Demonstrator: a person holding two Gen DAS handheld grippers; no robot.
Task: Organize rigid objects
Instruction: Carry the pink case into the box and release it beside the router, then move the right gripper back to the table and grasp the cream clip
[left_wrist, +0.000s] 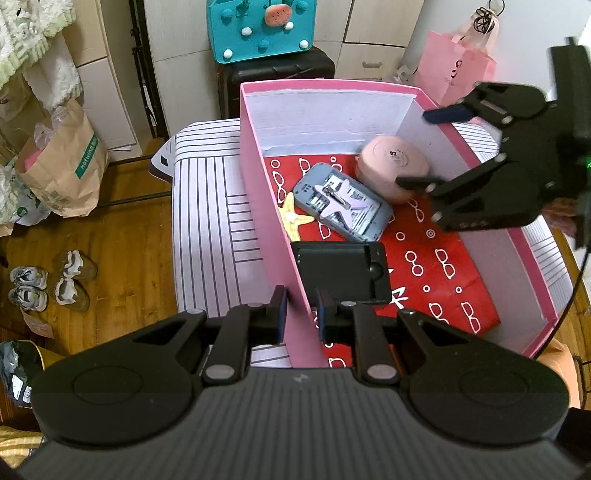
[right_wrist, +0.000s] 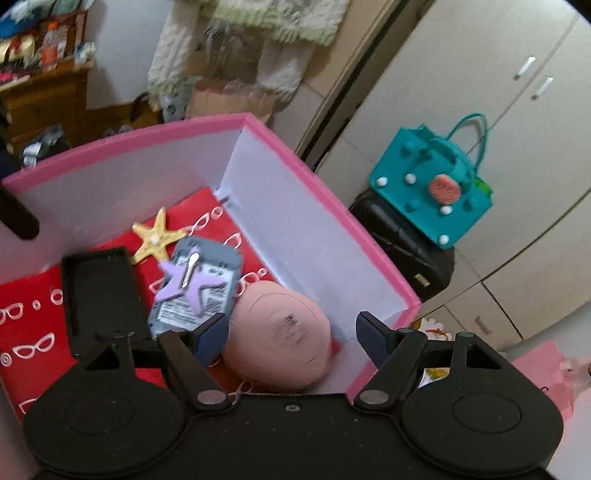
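The left gripper (left_wrist: 301, 314) pinches the pink box (left_wrist: 271, 206) wall at six o'clock, seemingly steadying it, while the right gripper (right_wrist: 291, 334) gapes empty around the pink round case (right_wrist: 277, 338), at the box's two o'clock.

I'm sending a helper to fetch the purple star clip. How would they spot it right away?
Look inside the pink box with the red paper lining its floor. Near the middle lies a grey phone, back side up, between a yellow starfish and a round pink case. The purple star clip lies on top of that phone, the only purple thing there.
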